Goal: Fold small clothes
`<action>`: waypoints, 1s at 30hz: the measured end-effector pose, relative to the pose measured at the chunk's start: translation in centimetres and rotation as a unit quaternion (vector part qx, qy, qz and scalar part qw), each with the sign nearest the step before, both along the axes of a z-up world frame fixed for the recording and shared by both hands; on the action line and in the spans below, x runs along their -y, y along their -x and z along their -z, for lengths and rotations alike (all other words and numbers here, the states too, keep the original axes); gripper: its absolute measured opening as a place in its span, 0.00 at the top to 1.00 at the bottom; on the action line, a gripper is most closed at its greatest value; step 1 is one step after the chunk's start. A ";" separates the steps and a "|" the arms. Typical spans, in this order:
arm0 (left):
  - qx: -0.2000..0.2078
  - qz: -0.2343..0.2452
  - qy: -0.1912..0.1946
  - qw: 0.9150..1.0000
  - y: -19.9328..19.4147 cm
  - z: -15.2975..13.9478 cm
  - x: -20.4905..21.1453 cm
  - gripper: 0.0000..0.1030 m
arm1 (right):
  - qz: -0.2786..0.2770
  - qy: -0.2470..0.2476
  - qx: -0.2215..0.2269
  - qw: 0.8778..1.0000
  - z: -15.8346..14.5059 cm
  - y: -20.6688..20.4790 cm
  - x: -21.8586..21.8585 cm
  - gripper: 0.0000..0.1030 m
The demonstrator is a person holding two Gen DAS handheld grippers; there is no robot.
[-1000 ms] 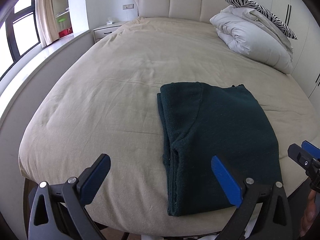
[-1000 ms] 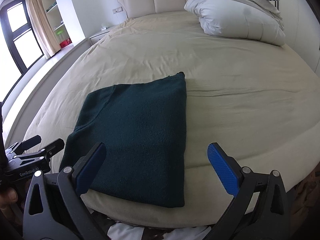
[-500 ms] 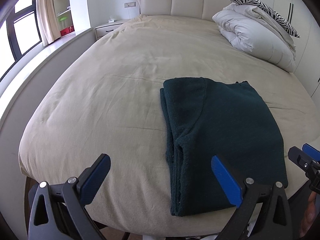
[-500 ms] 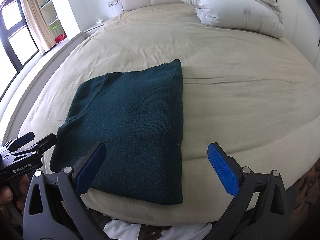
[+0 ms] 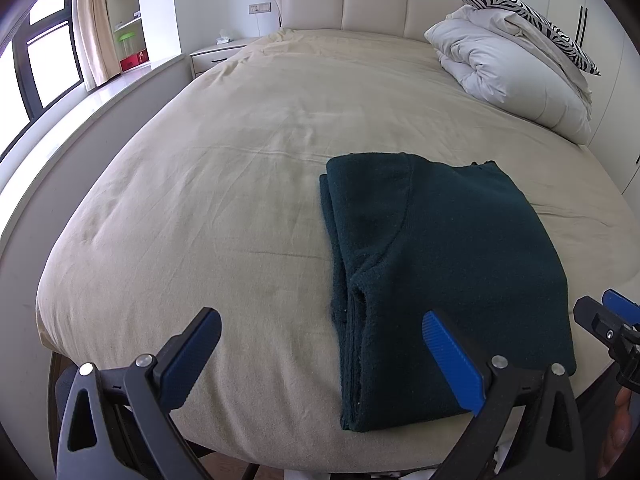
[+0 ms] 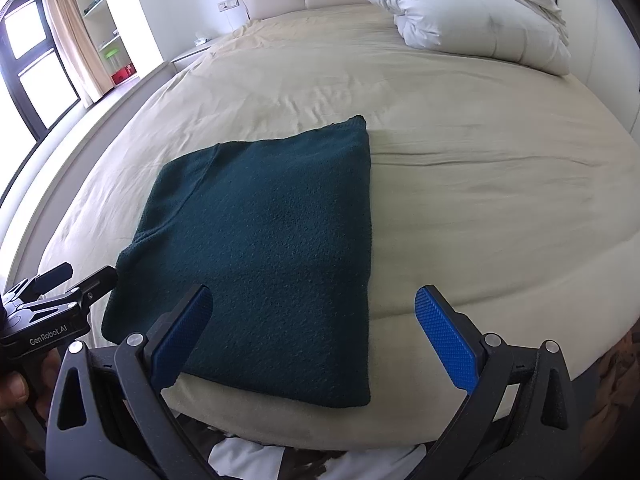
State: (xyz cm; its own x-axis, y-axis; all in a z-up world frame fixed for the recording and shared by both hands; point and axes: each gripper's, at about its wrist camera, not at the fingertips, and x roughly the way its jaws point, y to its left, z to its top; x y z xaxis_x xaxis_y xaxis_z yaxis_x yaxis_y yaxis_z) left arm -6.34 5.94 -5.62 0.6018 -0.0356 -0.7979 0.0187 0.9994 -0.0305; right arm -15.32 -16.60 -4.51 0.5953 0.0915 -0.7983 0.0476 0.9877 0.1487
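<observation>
Left tongs spread wide, nothing between the pads, hovering off the near edge of the bed. Just right of them lies the dark green garment, one piece, folded into a long rectangle near the foot of the bed, its stacked layer edges facing my left side. Moving right, my right tongs are spread just as wide and hold nothing either, the left pad hanging over the garment's near corner, the right pad out over bare sheet.

What could go wrong, as I judge it: those layered edges on the left look loose, so if I pinch only the top layer the stack may peel open and undo the fold. The near end also sits close to the mattress edge, so a careless drag towards me could pull it off onto the floor.

Count: one garment, two tongs, one bed, one white duvet bundle at the far right with one zebra-print pillow on top.
</observation>
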 end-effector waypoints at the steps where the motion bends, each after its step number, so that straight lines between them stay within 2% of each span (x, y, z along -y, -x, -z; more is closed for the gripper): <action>1: 0.000 0.000 0.000 1.000 0.0 0.0 0.0 0.00 | 0.000 0.000 0.000 1.000 0.0 0.0 0.0 0.00; 30: 0.000 0.000 0.000 1.000 0.1 0.1 0.0 0.00 | 0.000 -0.002 -0.002 1.000 0.2 0.1 -0.3 0.00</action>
State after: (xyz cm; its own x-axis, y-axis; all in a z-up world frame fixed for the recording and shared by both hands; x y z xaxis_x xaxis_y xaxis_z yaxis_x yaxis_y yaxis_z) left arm -6.40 5.92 -5.70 0.6011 -0.0356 -0.7984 0.0188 0.9994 -0.0304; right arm -15.43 -16.27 -4.71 0.5915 0.0951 -0.8006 0.0481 0.9871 0.1528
